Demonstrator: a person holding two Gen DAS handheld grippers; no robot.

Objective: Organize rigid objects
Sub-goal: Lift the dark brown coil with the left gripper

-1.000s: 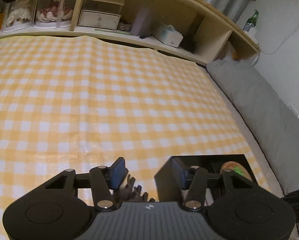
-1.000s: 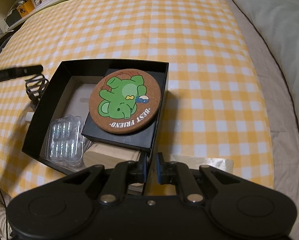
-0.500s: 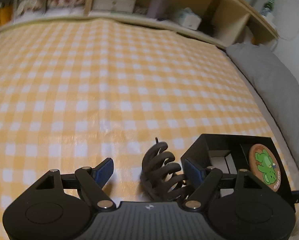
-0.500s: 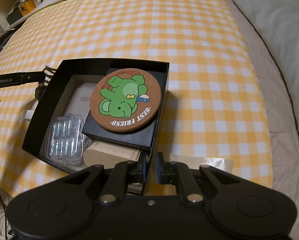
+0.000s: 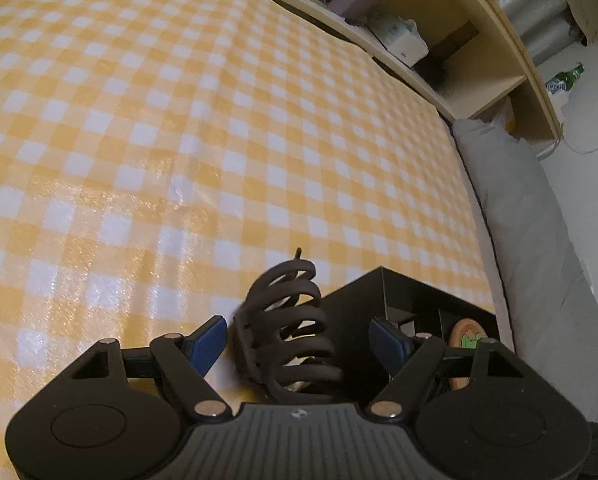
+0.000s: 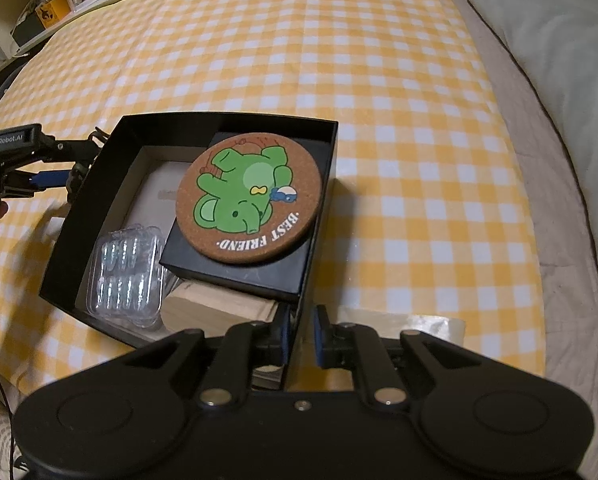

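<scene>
A dark brown hair claw clip point(image 5: 289, 326) lies on the checked cloth between the open fingers of my left gripper point(image 5: 299, 340), untouched by either pad. A black open box point(image 6: 99, 184) sits just to its right; it also shows in the left wrist view point(image 5: 403, 292). Inside are a cork coaster with a green elephant point(image 6: 251, 196) on a small black box point(image 6: 235, 268), a clear blister pack point(image 6: 125, 272) and a wooden block point(image 6: 215, 312). My right gripper point(image 6: 299, 338) is shut on the box's near right wall.
A yellow checked cloth point(image 5: 179, 140) covers the bed. A grey pillow point(image 6: 559, 60) lies along the right side. Wooden shelves point(image 5: 439, 40) with boxes stand behind. A clear film strip point(image 6: 419, 324) lies by the right gripper.
My left gripper has opened wider and moved forward around the claw clip, next to the box's left wall. The right gripper has held still on the box wall.
</scene>
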